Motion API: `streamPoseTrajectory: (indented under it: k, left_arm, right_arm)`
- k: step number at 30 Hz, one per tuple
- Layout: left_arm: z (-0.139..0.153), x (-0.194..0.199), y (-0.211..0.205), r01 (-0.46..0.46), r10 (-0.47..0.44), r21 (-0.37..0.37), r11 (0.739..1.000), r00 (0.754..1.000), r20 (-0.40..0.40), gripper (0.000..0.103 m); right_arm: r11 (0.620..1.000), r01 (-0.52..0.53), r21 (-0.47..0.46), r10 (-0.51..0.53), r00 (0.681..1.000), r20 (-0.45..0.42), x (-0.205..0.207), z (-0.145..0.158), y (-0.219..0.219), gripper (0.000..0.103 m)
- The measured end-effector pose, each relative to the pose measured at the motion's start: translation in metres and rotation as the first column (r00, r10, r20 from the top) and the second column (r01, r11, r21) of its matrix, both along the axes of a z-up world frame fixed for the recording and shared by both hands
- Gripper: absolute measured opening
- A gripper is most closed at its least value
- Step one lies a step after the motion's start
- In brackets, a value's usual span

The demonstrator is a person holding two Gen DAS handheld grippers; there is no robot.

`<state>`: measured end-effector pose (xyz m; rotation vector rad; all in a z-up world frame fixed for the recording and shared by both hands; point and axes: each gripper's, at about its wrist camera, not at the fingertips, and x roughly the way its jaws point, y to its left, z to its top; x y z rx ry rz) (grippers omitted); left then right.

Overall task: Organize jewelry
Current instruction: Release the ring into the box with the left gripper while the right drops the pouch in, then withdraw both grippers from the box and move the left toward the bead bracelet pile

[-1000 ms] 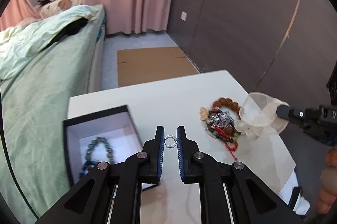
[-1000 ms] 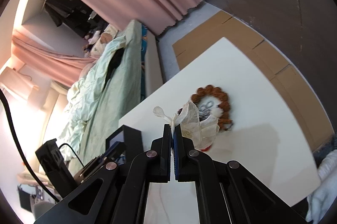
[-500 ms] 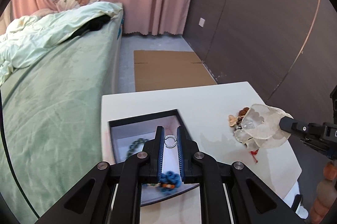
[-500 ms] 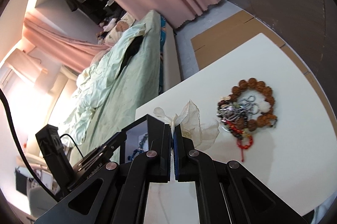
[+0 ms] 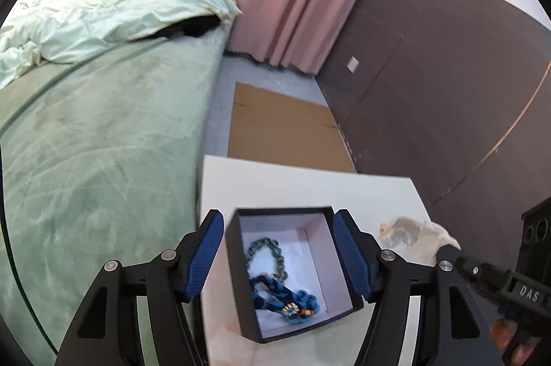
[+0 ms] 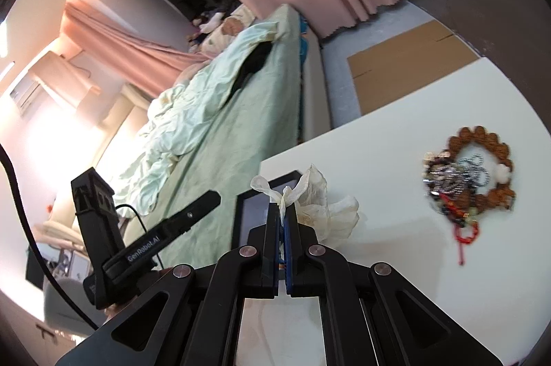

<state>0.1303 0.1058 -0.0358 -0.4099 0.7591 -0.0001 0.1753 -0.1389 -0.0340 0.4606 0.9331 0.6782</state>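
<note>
— How is the left gripper set?
— Its jaws are spread wide, the blue pads well apart, with nothing between them; it is pointed forward and down.

— And the right gripper?
— Jaws pressed nearly together, with only a thin slit between the pads. It is angled forward, and the left gripper shows off to its left side.
</note>
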Motion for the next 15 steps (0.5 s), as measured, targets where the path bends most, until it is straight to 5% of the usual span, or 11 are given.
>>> streamPoseTrajectory:
  k: [12, 14, 15]
  left_arm:
    - [0.004, -0.008, 0.023, -0.048, 0.048, -0.022, 0.999, 0.999, 0.003, 0.067]
    - [0.004, -0.009, 0.024, -0.052, 0.052, -0.023, 0.998, 0.999, 0.004, 0.067]
    - [0.004, -0.009, 0.025, -0.052, 0.052, -0.024, 0.998, 0.999, 0.004, 0.067]
  right_arm:
    - [0.988, -0.130, 0.083, 0.129, 0.991, 0.025, 0.005, -0.002, 0.046, 0.004]
    - [0.989, -0.139, 0.049, 0.140, 0.990, -0.016, 0.008, -0.010, 0.055, 0.019]
    - [0.990, -0.135, 0.036, 0.136, 0.990, -0.040, 0.009, -0.016, 0.057, 0.042]
